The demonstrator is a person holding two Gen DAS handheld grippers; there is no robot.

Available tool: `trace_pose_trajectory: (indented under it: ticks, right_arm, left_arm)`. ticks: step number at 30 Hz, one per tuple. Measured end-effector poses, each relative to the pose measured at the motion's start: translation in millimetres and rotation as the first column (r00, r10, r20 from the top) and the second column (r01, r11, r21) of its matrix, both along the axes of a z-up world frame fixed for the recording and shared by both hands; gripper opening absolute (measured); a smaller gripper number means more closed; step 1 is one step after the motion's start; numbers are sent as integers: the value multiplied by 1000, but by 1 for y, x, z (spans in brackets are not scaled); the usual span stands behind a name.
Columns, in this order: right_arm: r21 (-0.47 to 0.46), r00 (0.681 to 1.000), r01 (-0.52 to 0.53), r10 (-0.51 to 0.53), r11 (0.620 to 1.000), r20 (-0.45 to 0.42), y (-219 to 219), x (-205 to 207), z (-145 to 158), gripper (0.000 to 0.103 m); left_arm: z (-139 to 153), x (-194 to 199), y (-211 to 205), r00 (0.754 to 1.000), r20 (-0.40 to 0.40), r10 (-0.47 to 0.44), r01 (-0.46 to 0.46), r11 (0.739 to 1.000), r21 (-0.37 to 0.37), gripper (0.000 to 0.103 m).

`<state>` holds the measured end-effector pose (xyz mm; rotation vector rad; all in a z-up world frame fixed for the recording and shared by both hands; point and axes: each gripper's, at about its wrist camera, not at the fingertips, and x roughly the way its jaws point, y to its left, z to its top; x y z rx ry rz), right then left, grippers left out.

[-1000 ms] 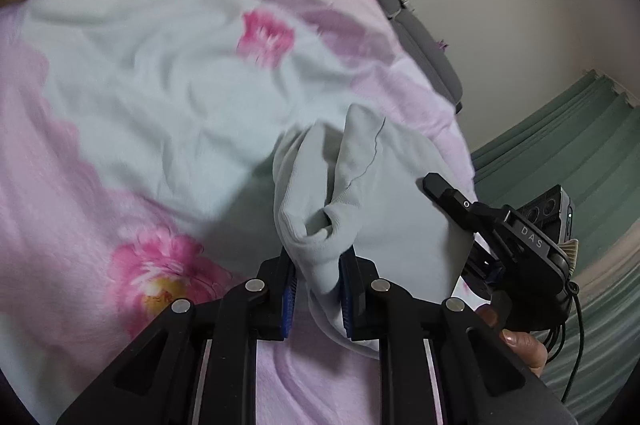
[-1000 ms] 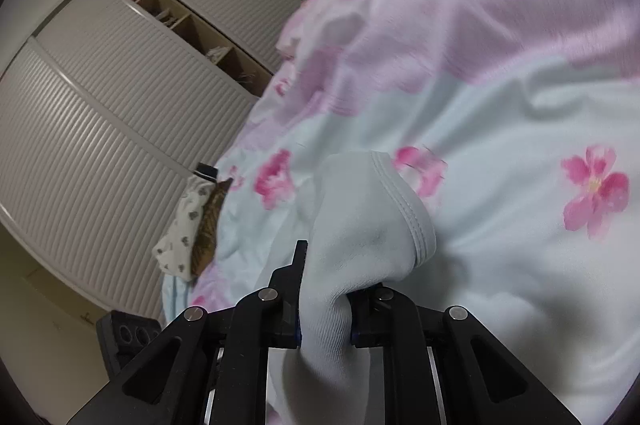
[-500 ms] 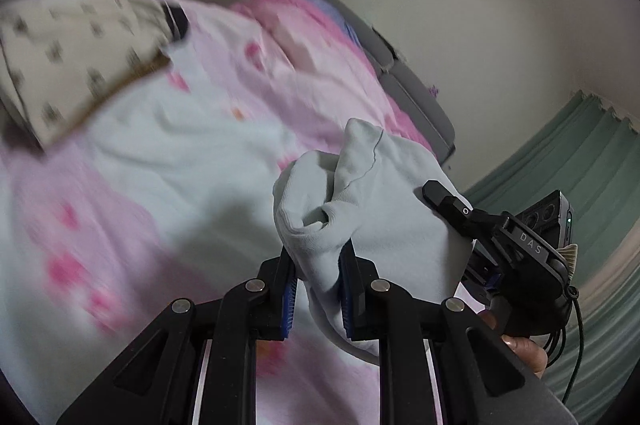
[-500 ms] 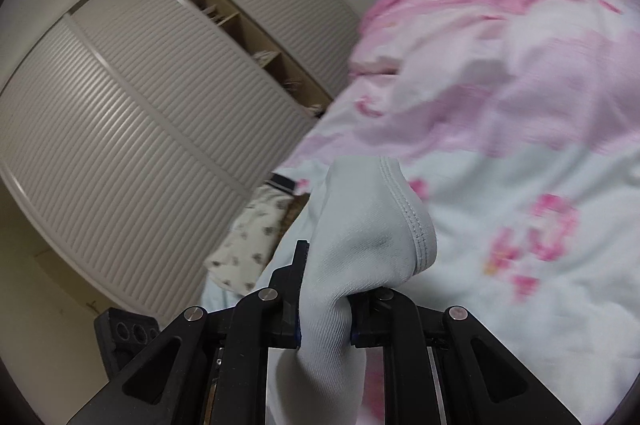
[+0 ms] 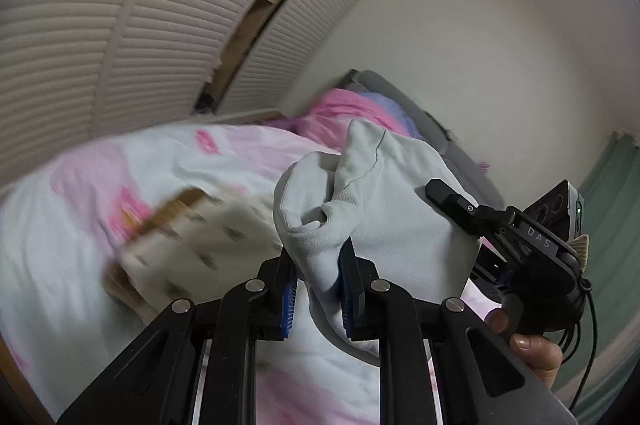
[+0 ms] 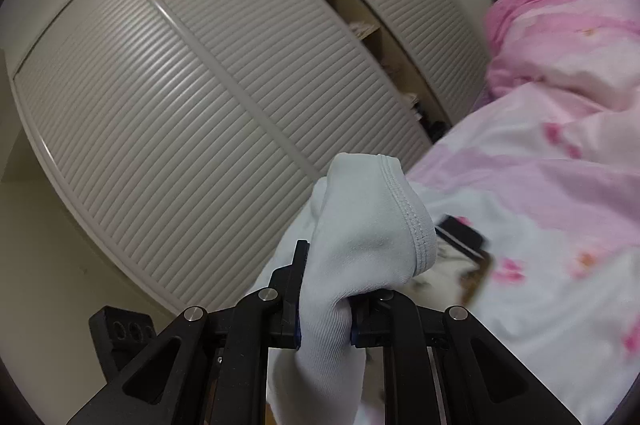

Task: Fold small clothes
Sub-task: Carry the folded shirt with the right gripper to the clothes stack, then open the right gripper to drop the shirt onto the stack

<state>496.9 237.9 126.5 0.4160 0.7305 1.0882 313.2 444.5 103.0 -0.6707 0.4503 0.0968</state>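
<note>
Louvred wardrobe doors (image 6: 192,129) fill the upper left of the right wrist view and reappear in the left wrist view, with a strip of open shelves (image 6: 352,9) between the panels. A plain pale wall (image 5: 500,45) stands behind the grey headboard (image 5: 404,101), and a green curtain (image 5: 612,181) hangs at the far right edge. The bed carries a pink and white floral quilt (image 5: 72,225), bunched into a pink heap near the headboard. On the quilt lies a folded cream garment with small dark print (image 5: 208,245), blurred, brown fabric showing along its edge. The pale blue-white small garment (image 5: 380,209) hangs above the quilt, stretched between both tools. The left hand-held gripper (image 5: 318,289) is clamped on one bunched end of it, blue pads pressing the cloth from both sides. The right hand-held gripper (image 6: 325,321) is clamped on the other end, where a stitched hem (image 6: 416,221) curls over the top of the fingers. In the left wrist view the right tool's black body appears at right, a person's fingers (image 5: 532,345) wrapped under its handle.
</note>
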Motion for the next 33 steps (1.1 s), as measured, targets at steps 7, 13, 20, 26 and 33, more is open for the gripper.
trace_pose_trajectory:
  ticks: [7, 13, 20, 26, 33]
  right_arm:
    - [-161, 995, 1, -17, 987, -101, 59, 27, -91, 16]
    - [-228, 976, 23, -71, 973, -203, 51, 37, -153, 21]
    - [-277, 980, 101, -143, 955, -135, 39, 35, -138, 56]
    - [-325, 972, 213, -232, 921, -22, -2, 10, -107, 75]
    - [-343, 957, 289, -268, 894, 110, -57, -56, -72, 75]
  left_arm:
    - [-75, 22, 40, 989, -143, 44, -44, 999, 0, 19]
    - [-117, 19, 37, 983, -180, 41, -46, 999, -21, 21]
    - [-104, 13, 27, 981, -183, 70, -66, 997, 28, 63]
    - [-78, -14, 16, 974, -179, 140, -120, 986, 117, 80]
    - [-40, -51, -33, 976, -154, 154, -108, 957, 268, 89]
